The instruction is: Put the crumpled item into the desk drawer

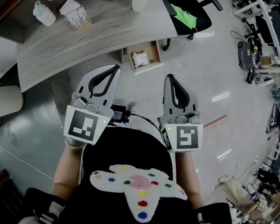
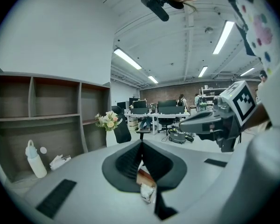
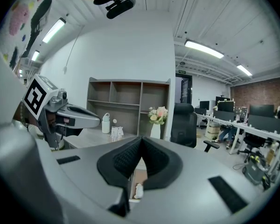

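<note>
Head view: left hand-held gripper and right hand-held gripper both closed, empty; one crumpled item in one drawer.

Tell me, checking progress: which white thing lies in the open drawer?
The crumpled item; the bottle and vase stand on the desk instead.

The crumpled item is white, the drawer tan, the desk grey wood-grain, the chair black

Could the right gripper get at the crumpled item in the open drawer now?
Probably yes: the drawer stands open, the crumpled item lies uncovered inside, and only floor separates it from the right gripper. Its jaws are shut and would need opening first.
</note>
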The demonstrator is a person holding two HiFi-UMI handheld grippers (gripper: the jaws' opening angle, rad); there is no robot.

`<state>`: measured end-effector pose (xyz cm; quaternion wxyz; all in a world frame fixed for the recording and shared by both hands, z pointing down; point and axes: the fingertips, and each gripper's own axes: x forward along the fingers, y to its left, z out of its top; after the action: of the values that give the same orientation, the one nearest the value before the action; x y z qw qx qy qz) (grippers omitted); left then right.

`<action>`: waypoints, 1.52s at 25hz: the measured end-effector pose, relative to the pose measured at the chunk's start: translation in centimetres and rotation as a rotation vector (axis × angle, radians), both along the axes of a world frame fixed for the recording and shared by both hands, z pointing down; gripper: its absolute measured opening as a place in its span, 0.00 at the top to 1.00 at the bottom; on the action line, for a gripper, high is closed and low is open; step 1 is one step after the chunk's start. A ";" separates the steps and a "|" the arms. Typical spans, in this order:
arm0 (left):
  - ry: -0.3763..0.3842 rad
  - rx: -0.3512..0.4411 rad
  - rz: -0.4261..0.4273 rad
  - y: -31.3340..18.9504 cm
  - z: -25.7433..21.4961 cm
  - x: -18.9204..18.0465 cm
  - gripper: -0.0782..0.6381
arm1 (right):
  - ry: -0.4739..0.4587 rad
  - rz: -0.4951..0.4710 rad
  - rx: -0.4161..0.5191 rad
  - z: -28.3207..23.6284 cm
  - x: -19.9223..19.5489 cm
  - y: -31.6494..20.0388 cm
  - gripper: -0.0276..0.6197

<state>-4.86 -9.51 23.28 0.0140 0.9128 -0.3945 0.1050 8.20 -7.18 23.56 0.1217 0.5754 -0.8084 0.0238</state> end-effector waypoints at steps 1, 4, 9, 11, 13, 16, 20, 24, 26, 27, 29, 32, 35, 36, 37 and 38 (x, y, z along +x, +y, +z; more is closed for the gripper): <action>0.001 -0.001 0.002 0.1 0.1 0.0 0.87 | 0.001 0.000 0.000 0.0 0.0 0.0 0.95; 0.004 -0.009 0.005 0.1 0.3 0.1 0.87 | 0.011 -0.004 0.002 0.1 -0.1 -0.1 0.95; 0.001 -0.015 0.018 0.3 0.5 0.3 0.87 | 0.011 0.000 0.004 0.2 0.0 0.0 0.95; 0.003 -0.017 0.018 0.3 0.5 0.4 0.87 | 0.010 0.002 0.001 0.2 0.1 0.0 0.95; 0.004 -0.019 0.017 0.3 0.6 0.4 0.87 | 0.012 0.000 0.001 0.3 0.0 0.1 0.95; 0.003 -0.019 0.019 0.4 0.7 0.4 0.87 | 0.014 -0.007 0.003 0.3 -0.1 0.2 0.95; -0.003 -0.020 0.020 0.4 0.9 0.4 0.87 | 0.015 -0.009 -0.005 0.6 -0.2 0.2 0.95; -0.007 -0.014 0.027 0.3 0.9 0.6 0.87 | 0.021 -0.021 0.006 0.4 -0.4 0.1 0.95; -0.006 -0.014 0.027 0.3 0.8 0.6 0.87 | 0.024 -0.025 0.006 0.3 -0.5 0.1 0.95; -0.005 -0.015 0.027 0.3 0.9 0.6 0.87 | 0.026 -0.027 0.005 0.4 -0.5 0.1 0.95; -0.004 -0.018 0.026 0.3 1.0 0.7 0.87 | 0.026 -0.028 0.005 0.4 -0.5 0.0 0.95; -0.006 -0.019 0.026 0.3 1.0 0.6 0.87 | 0.027 -0.030 0.005 0.5 -0.6 0.0 0.95; -0.009 -0.018 0.026 0.4 1.2 0.6 0.87 | 0.027 -0.026 0.003 0.6 -0.6 0.1 0.95; -0.010 -0.018 0.026 0.4 1.2 0.6 0.87 | 0.028 -0.026 0.003 0.6 -0.6 0.1 0.95; -0.010 -0.018 0.027 0.4 1.3 0.6 0.87 | 0.029 -0.026 0.002 0.7 -0.6 0.2 0.95; -0.010 -0.017 0.027 0.4 1.3 0.6 0.88 | 0.031 -0.027 0.002 0.7 -0.6 0.2 0.95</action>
<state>-4.24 -9.13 24.55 0.0185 0.9173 -0.3813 0.1130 7.62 -7.02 24.25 0.1341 0.5649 -0.8141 0.0124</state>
